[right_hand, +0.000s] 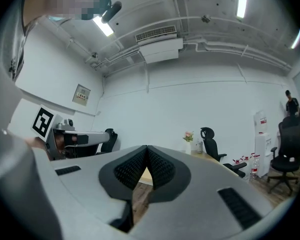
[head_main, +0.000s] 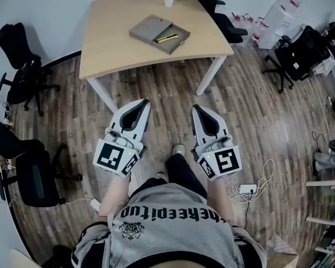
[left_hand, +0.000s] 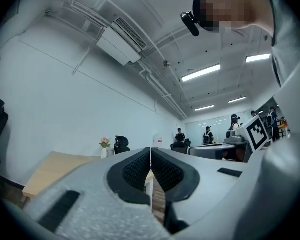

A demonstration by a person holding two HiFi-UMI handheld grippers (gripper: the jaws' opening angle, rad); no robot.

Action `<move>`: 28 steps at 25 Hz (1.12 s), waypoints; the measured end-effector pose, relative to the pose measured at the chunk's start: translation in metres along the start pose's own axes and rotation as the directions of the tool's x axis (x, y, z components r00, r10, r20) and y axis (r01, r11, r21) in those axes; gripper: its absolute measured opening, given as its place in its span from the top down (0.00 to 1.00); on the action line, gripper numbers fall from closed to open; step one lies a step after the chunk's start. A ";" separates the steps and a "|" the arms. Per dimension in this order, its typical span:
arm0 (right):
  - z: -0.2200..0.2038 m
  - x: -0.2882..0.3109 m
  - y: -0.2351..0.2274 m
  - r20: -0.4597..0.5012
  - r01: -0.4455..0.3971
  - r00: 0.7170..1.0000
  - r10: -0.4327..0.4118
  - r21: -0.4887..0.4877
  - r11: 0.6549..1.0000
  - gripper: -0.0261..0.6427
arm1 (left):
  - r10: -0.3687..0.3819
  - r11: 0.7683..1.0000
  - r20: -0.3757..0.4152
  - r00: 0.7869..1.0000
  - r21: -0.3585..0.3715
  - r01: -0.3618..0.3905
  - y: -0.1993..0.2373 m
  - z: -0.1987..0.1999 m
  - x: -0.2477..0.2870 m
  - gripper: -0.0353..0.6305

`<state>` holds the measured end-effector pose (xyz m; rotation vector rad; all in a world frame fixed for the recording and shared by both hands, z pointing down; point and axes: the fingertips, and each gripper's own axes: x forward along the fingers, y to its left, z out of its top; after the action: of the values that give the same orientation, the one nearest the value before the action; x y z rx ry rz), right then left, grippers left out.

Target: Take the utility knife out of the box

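Left gripper (head_main: 143, 103), right gripper (head_main: 196, 108) both clenched, empty; utility knife (head_main: 166, 38) tiny, indistinct in distant box (head_main: 148, 28)

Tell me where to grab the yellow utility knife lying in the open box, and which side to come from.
Grip the utility knife mid-handle, across its narrow width, coming straight down from above. It lies flat in the open part of the box, whose walls would likely block a sideways approach. The left gripper and right gripper are both shut, so open one first.
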<state>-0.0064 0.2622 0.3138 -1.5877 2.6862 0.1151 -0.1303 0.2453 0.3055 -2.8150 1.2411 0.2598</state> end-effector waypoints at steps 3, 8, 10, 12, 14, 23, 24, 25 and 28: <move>-0.002 0.017 -0.017 0.003 -0.012 1.000 0.012 0.003 1.000 0.95 | 0.013 1.000 0.000 1.000 -0.001 -0.013 0.010 -0.004 0.019 0.92; 0.001 0.046 -0.053 0.008 -0.031 0.999 0.031 -0.004 0.999 0.95 | 0.026 1.000 -0.005 1.000 0.012 -0.026 0.023 -0.008 0.060 0.92; 0.001 0.058 -0.067 0.007 -0.046 0.999 0.046 -0.007 0.999 0.95 | 0.038 0.999 -0.003 0.999 0.016 -0.038 0.028 -0.008 0.076 0.92; 0.001 0.068 -0.080 0.007 -0.056 0.998 0.056 -0.008 0.998 0.95 | 0.049 0.999 -0.002 0.999 0.018 -0.049 0.032 -0.009 0.090 0.92; 0.002 0.077 -0.094 0.009 -0.065 0.998 0.065 -0.007 0.998 0.95 | 0.057 0.998 -0.001 0.998 0.022 -0.057 0.035 -0.010 0.105 0.92; -0.002 0.110 -0.143 0.011 -0.122 0.992 0.122 0.001 0.993 0.95 | 0.094 0.995 -0.002 0.996 0.031 -0.094 0.043 -0.017 0.161 0.92; -0.002 0.112 -0.148 0.011 -0.129 0.992 0.129 0.001 0.992 0.95 | 0.097 0.995 -0.003 0.995 0.032 -0.097 0.043 -0.017 0.167 0.92; -0.002 0.114 -0.153 0.011 -0.136 0.991 0.136 0.001 0.991 0.95 | 0.100 0.994 -0.004 0.995 0.033 -0.100 0.042 -0.018 0.173 0.92; -0.002 0.121 -0.168 0.019 -0.156 0.988 0.156 0.002 0.988 0.95 | 0.112 0.993 0.000 0.994 0.039 -0.111 0.040 -0.019 0.189 0.92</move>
<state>0.0821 0.0758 0.3002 -1.3663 2.7907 0.1266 -0.0319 0.0779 0.2921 -2.7180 1.3904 0.2348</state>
